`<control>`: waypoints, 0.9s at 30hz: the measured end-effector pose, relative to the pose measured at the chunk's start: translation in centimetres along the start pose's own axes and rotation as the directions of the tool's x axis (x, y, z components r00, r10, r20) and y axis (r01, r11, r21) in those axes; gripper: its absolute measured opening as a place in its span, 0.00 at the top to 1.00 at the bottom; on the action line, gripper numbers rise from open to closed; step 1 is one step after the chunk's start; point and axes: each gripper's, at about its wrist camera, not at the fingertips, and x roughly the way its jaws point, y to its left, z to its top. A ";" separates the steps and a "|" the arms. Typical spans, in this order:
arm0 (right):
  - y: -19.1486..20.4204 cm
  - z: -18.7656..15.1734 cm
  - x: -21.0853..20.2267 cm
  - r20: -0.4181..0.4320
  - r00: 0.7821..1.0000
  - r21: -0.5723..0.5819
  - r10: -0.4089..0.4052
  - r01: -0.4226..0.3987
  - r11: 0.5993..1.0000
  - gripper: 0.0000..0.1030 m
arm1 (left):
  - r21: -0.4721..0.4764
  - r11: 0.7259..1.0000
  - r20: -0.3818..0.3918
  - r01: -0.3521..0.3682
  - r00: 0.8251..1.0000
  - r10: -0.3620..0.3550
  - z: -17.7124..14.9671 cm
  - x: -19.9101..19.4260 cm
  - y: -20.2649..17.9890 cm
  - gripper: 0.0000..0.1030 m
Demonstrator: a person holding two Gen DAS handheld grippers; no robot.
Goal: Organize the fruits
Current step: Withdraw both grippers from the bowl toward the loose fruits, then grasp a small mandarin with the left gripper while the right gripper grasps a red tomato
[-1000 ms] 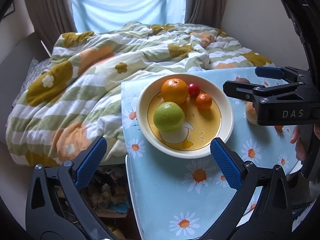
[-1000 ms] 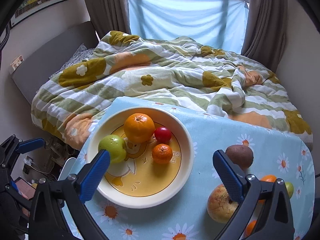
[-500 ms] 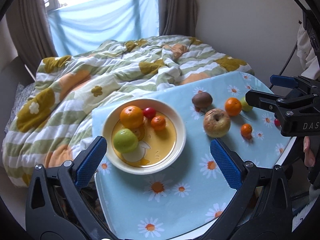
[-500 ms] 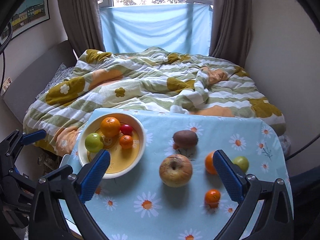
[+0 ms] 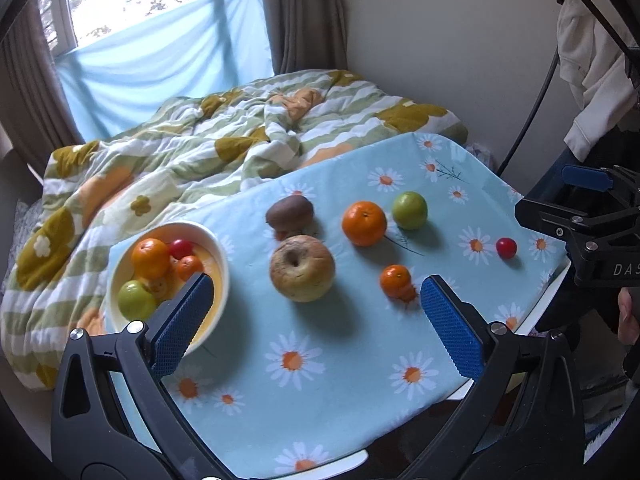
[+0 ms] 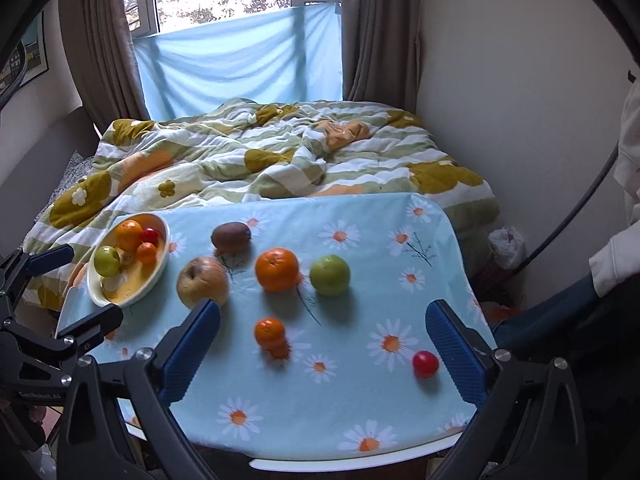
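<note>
A cream bowl (image 5: 218, 258) (image 6: 162, 258) at the table's left holds an orange, a green apple, a small mandarin and a red cherry tomato. Loose on the daisy cloth lie a brownish apple (image 5: 302, 268) (image 6: 203, 282), a kiwi (image 5: 289, 211) (image 6: 231, 235), an orange (image 5: 364, 218) (image 6: 277, 269), a green apple (image 5: 409, 210) (image 6: 330, 275), a small mandarin (image 5: 395, 280) (image 6: 270, 330) and a red cherry tomato (image 5: 506, 247) (image 6: 425, 364). My left gripper (image 5: 316, 320) is open and empty above the table's front. My right gripper (image 6: 324, 352) is open and empty at the front right.
The small table (image 6: 360, 458) with the blue daisy cloth stands against a bed with a striped flowered quilt (image 6: 260, 160). A wall lies to the right, with white clothing hanging (image 5: 584, 60). The table's front edge is near both grippers.
Both grippers have pulled back and swung right from the bowl. The loose fruits on the right of the table have come into view. Both stay open.
</note>
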 end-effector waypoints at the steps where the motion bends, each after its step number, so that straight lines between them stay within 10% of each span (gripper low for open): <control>1: -1.0 -0.4 0.1 -0.006 1.000 0.000 -0.002 0.002 1.000 0.01 | 0.002 1.000 -0.008 0.002 1.000 -0.002 0.0 0.6 -1.0 0.00; 27: -10.2 -8.3 9.8 -0.157 0.982 -0.069 0.102 -0.114 0.991 0.01 | 0.031 0.998 -0.199 -0.046 0.979 0.051 -2.8 14.9 -9.0 0.10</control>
